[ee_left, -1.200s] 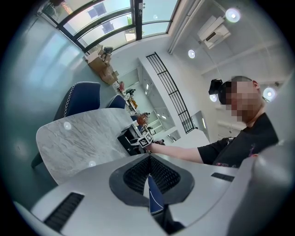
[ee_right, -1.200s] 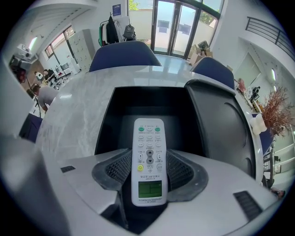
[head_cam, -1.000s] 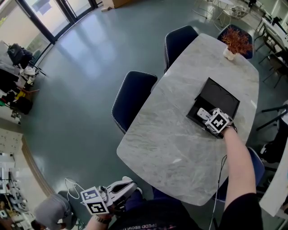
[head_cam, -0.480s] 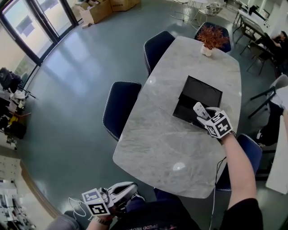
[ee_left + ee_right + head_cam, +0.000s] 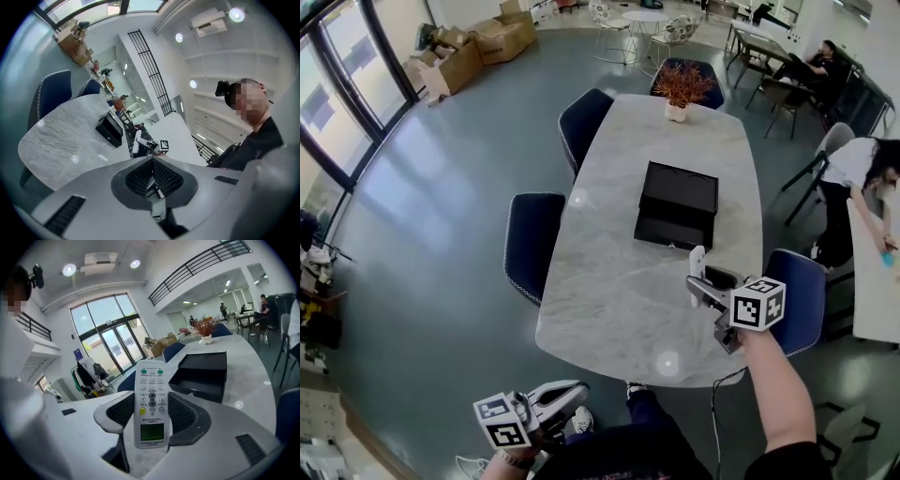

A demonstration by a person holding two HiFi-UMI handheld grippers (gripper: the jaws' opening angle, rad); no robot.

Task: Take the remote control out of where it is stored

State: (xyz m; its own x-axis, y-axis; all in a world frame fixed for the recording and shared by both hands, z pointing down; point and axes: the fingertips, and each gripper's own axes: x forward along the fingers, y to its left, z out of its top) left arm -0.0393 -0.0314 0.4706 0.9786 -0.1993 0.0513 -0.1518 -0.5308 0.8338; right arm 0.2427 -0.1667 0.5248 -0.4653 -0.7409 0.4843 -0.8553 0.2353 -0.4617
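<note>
Holding the pinch even is your job now. Head view: your right claw [image 5: 701,284] carries the remote control [image 5: 697,263] upright over the near right part of the counter [image 5: 609,281], apart from the black box [image 5: 678,204] farther away. Left gripper view: the left claw [image 5: 152,174] is pressed together, with nothing in it. Right gripper view: the remote is white and slim, with small buttons and a green screen, and the pads pinch it on both sides, so I think you should not squeeze harder.
</note>
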